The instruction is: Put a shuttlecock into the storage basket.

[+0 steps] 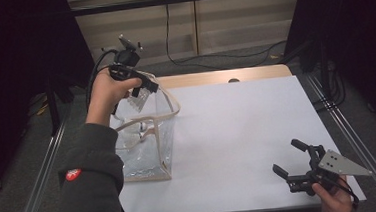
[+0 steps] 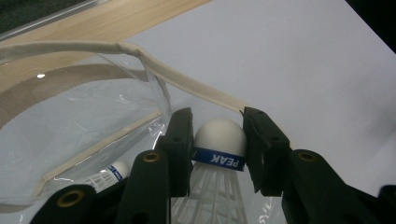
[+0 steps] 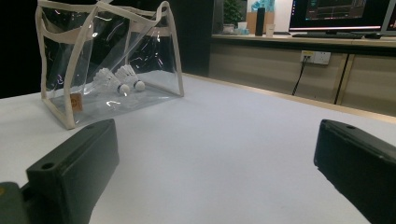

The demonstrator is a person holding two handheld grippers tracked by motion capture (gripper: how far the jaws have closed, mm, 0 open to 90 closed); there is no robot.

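Observation:
My left gripper (image 1: 144,90) hangs over the open top of a clear plastic bag (image 1: 155,158) with beige trim at the table's left. In the left gripper view, the left gripper (image 2: 217,142) is shut on a white shuttlecock (image 2: 219,133) at its cork, on the blue band, cork pointing down over the bag's rim (image 2: 196,88). Another shuttlecock (image 2: 113,171) lies inside the bag. The right gripper view shows two shuttlecocks (image 3: 116,79) on the bag's floor behind its clear wall (image 3: 149,46). My right gripper (image 1: 287,156) rests low near the front right corner, open (image 3: 215,158), with nothing between its jaws.
A white sheet (image 1: 237,127) covers the wooden table (image 1: 214,76). Metal rails (image 1: 349,140) run along both sides. A black cable (image 1: 212,58) lies on the floor behind. Monitors and a wall socket (image 3: 315,57) stand far off.

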